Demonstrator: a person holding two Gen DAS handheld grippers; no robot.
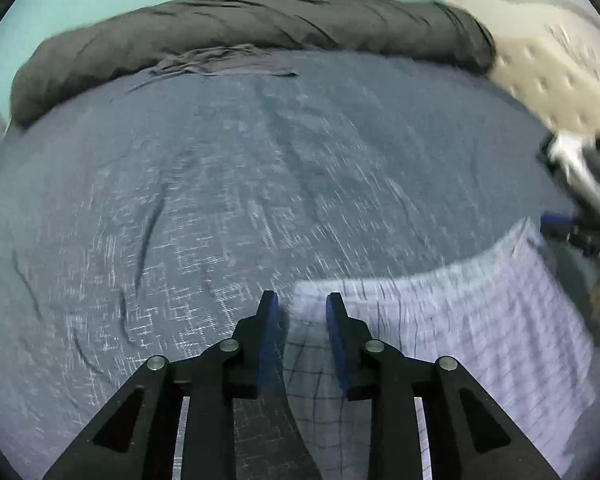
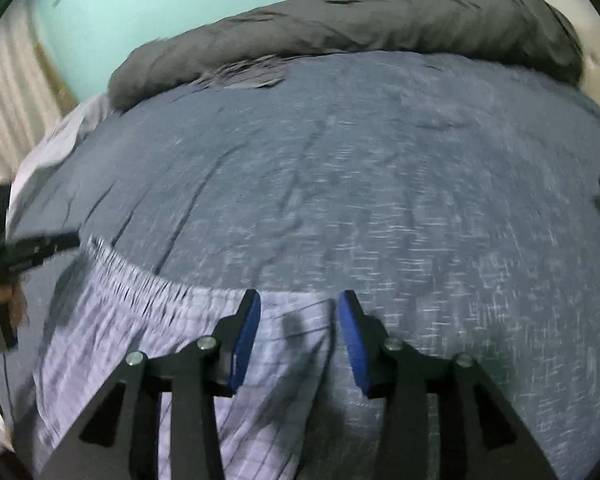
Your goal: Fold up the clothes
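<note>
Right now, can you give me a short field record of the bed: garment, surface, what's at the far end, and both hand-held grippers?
garment: pale lilac checked shorts with gathered elastic waistband, lying flat
surface: blue-grey woven bedspread, lightly creased
far end: rolled dark grey duvet, with a small grey cloth in front of it
left hand-held gripper: open, nothing between the pads, over the shorts' edge
right hand-held gripper: open, empty, above the shorts' other edge
image: motion-blurred
</note>
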